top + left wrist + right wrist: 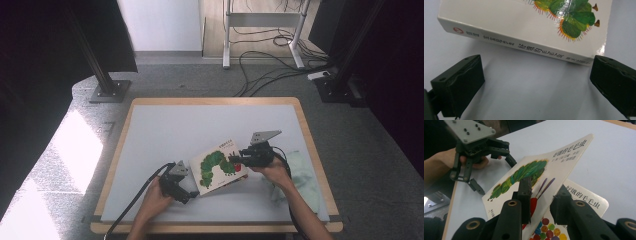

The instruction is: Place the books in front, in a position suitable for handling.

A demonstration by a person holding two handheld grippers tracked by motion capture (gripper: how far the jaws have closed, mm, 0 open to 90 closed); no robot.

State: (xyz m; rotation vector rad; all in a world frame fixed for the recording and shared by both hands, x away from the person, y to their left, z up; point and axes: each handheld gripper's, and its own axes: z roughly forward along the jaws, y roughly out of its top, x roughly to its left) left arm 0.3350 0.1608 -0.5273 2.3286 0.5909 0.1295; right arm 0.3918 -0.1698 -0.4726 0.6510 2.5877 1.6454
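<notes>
Your right gripper [541, 202] has its jaws pinched on the front cover [541, 177] of the picture book [218, 170], which lies just below the middle of the high view on the white table mat [165, 130]. The cover is already lifted off the first page [584, 200], tilted up toward the upper right of the right gripper view, so the opening is begun but not finished: by my reading you have yet to swing the cover over and lay it flat.

Your left gripper [176, 186] sits at the book's lower left corner with its jaws wide apart and nothing between them; the spine [524, 46] lies just beyond the tips, so it looks ready to steady the book.

A pale green cloth [300, 175] lies at the right of the mat, under your right forearm, clear of the cover's swing. The left gripper stands where the cover would land.
</notes>
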